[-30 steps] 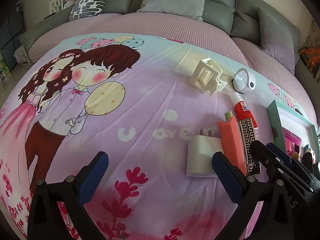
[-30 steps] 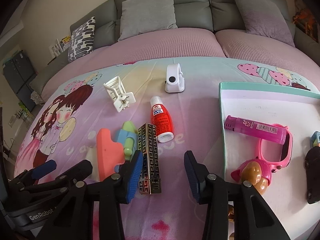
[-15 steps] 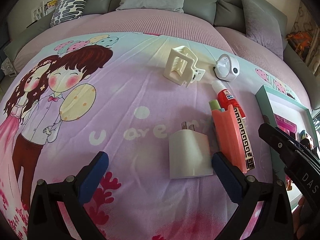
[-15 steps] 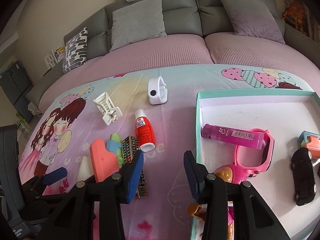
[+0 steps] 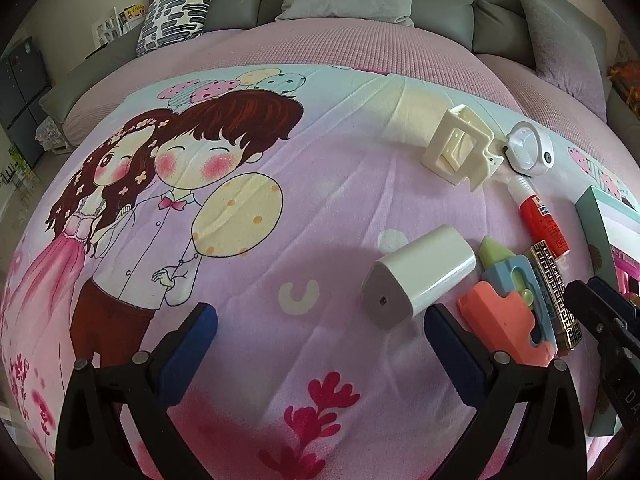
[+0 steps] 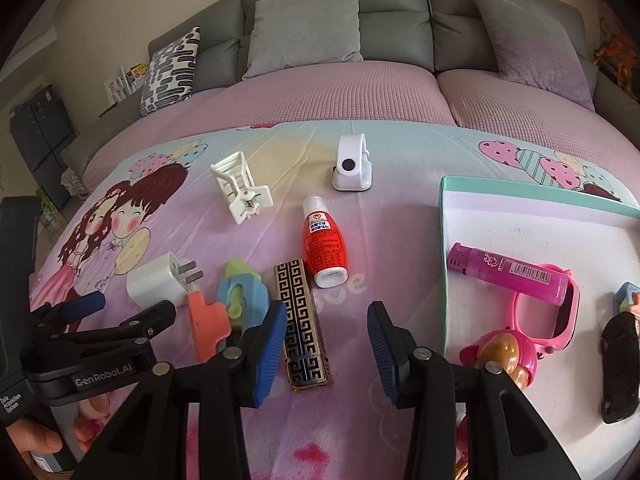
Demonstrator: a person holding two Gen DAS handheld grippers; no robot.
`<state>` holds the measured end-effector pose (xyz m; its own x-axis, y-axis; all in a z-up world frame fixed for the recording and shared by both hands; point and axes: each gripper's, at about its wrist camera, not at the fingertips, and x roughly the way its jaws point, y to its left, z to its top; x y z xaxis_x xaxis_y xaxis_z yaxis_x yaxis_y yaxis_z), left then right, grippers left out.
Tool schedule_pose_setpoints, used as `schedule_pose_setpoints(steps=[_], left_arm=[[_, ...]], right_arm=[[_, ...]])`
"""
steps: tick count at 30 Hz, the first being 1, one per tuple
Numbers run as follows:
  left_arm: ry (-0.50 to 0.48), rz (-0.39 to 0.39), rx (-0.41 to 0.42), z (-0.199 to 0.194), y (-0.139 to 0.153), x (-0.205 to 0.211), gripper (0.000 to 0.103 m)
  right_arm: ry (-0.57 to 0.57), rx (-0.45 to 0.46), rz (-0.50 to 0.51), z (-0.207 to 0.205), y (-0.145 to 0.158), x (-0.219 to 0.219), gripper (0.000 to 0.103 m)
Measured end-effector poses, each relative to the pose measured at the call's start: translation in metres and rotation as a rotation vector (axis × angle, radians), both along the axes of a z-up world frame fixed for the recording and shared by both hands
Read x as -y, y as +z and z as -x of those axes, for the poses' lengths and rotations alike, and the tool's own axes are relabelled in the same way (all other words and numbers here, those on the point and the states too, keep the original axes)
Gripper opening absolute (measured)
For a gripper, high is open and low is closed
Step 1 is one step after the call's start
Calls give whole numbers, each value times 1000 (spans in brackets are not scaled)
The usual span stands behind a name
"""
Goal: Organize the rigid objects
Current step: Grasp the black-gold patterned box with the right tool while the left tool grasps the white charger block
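- Teal-rimmed tray (image 6: 443,248) on bedspread (image 6: 400,216), right side. Inside: 1 pink lighter (image 6: 506,272) lying across 1 pair pink kids' glasses (image 6: 560,316), 1 pink toy figure w/ brown head (image 6: 500,354) near front, 1 black toy car (image 6: 620,364), 1 small blue-orange piece (image 6: 626,296) at far right edge, partly cut off.
- Left tool (image 5: 320,336): spread wide, nothing pinched. White charger plug (image 5: 420,276) lies just beyond right pad, no clear contact.
- Right tool (image 6: 327,344): partly spread, empty. Black-gold patterned lipstick case (image 6: 304,328) lies on bedspread between pads, closer to left pad; touching or not, can't tell.
- Loose on bedspread, 6 items: charger plug, 1 orange-blue-green toy gun (image 6: 228,312) beside it, touching lipstick case, 1 red bottle w/ white cap (image 6: 323,244) just past case, 1 white hair claw clip (image 6: 240,192), 1 white strap-like gadget w/ black dot (image 6: 352,164) farthest back.
- Grey sofa (image 6: 400,36) behind: 2 grey cushions, 1 black-white patterned.
- Fingers of a hand (image 6: 40,440) gripping left tool's handle, bottom left in right wrist view.
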<state>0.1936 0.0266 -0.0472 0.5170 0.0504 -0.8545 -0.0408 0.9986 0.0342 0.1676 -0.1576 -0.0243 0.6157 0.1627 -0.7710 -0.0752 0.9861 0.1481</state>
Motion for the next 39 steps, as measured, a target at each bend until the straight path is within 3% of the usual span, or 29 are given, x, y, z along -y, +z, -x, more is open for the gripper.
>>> schedule_pose_setpoints(steps=[5,15,25,27,29,33,39], left_arm=[[-62,7,2,-6,2,11,103],[-94,14,7,-17,-2,17,100],[-149,24,24,-12,3,25,48],[-150,22,23,-12,3,25,48],[-149,25,25,-12,4,25,48],[-135,58,29,-8,6,21,47],[-126,91,45,-2,14,19,47]], right_arm=[[16,-10,13,-1,-4,-4,47],[37,-14,60,-2,-6,-11,51],[44,-9,123,-3,-11,-19,51],[45,-4,132,-3,-12,-19,50],[47,-2,128,-3,-11,-19,48],[11,-2,97,-4,-8,-9,22],[-1,22,25,1,4,4,22]])
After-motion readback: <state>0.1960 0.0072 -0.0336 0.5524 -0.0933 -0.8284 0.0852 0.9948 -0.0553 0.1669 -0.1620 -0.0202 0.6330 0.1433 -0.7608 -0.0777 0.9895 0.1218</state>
